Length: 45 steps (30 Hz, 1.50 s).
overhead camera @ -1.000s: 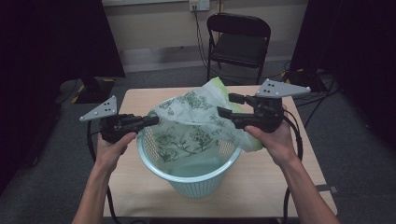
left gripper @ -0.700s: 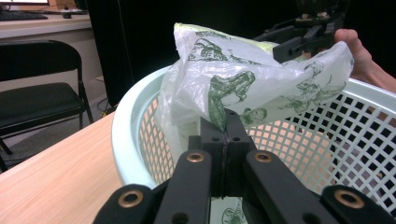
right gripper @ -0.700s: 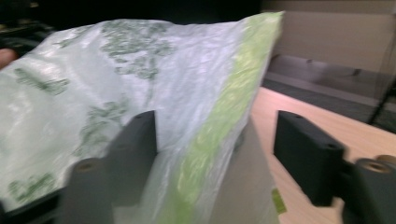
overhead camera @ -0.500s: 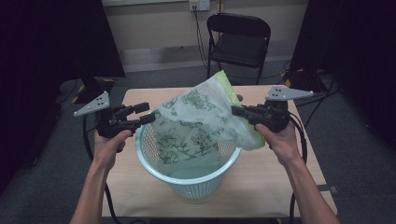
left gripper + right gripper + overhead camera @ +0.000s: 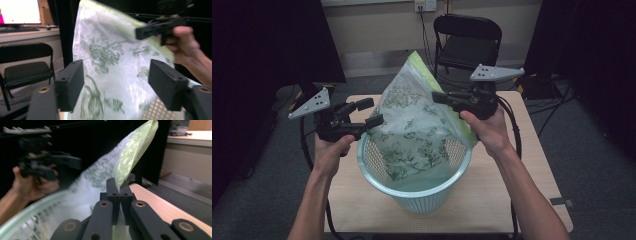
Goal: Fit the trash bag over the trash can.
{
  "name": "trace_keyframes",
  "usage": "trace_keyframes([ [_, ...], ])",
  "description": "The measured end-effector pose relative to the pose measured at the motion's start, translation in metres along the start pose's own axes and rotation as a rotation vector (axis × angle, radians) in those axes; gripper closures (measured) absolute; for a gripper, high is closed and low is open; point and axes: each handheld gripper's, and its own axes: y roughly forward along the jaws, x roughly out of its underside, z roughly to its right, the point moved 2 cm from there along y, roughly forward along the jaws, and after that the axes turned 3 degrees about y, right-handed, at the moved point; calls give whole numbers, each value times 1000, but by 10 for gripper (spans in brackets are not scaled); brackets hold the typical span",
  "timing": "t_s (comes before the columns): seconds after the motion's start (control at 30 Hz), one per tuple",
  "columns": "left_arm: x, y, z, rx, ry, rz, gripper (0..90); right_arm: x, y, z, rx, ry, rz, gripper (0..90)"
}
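Wooden surface (image 5: pixel 532 150): pale tabletop that filled the middle of the high view, with a dark floor around it and a black folding chair (image 5: pixel 468 42) at the upper centre behind it.
Basket (image 5: pixel 412 192): pale turquoise plastic, latticed wall, round rim; it stood on the surface in the lower centre of the high view, between the two forearms.
Bag (image 5: pixel 412 130): thin translucent plastic printed with green leaf patterns and edged in yellow-green; its lower part lay inside the basket, while its upper part rose in a peak toward the upper centre of the high view, above the rim.
Right gripper (image 5: pixel 439 97): at the centre right of the high view, held level and pointing toward frame left; its jaws were pinched together on the bag's yellow-green edge, and in the right gripper view (image 5: pixel 119 188) the film ran up from between the two closed black jaws.
Left gripper (image 5: pixel 372 114): at the centre left of the high view, just above the basket's rim and pointing toward frame right; its jaws had just been opening and stood wide apart. In the left gripper view (image 5: pixel 116 87) the bag hung in the space beyond the two jaws, with neither pad pressing on it.
Hands: the left hand (image 5: pixel 332 150) and the right hand (image 5: pixel 489 127) each gripped a handle, forearms coming in from the bottom edge.
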Motion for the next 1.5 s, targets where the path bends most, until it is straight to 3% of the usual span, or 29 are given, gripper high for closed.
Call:
trace_keyframes([
  [0.07,2,4,-7,-18,-21,-19,251,-8,7,-9,-23,-24,-3,900],
  [0.17,8,8,-16,-9,-62,-35,259,-14,13,-20,-57,-33,7,900],
  [0.2,11,8,-17,1,-45,-51,356,-14,15,-22,-67,-38,6,900],
  [0.27,17,10,-17,21,-13,-71,666,-12,17,-26,-67,-50,-8,894],
  [0.3,19,10,-16,36,-17,-71,801,-10,17,-26,-56,-55,-14,807],
  [0.33,21,9,-17,35,-15,-68,877,-9,16,-27,-43,-57,-21,694],
  [0.4,22,7,-18,34,-14,-65,900,-4,6,-22,-12,-50,-27,485],
  [0.43,23,7,-18,27,-16,-67,900,-4,6,-22,-12,-50,-27,485],
  [0.5,23,6,-19,17,-14,-71,900,1,-3,-18,17,-43,-30,391],
  [0.7,24,5,-24,-4,-20,-65,900,31,-35,-6,35,-17,-30,306],
  [0.8,24,8,-26,3,-43,-46,900,47,-45,1,33,-4,-46,298],
  [0.83,25,9,-27,3,-38,-47,900,52,-47,2,21,1,-57,304],
  [0.87,25,11,-26,2,-39,-47,900,58,-47,4,7,0,-91,516],
  [0.9,25,12,-26,7,-39,-47,900,58,-47,4,7,0,-91,516],
  [0.93,25,13,-26,4,-34,-49,890,60,-46,3,-22,-17,-111,628],
  [1.0,24,14,-25,-24,-34,-40,743,61,-44,0,-59,-40,-134,818],
  [1.03,22,14,-24,-31,-48,-32,514,57,-42,0,-64,-43,-129,888],
  [1.1,18,9,-22,-39,-39,-18,490,53,-40,0,-65,-43,-119,893],
  [1.17,13,3,-20,-75,-23,0,428,45,-38,2,-51,-35,-97,897],
  [1.27,4,-5,-14,-68,-1,25,395,24,-30,6,-34,-9,-50,899],
  [1.5,-13,-13,4,-68,34,85,382,0,-11,6,-3,-1,-27,900],
])
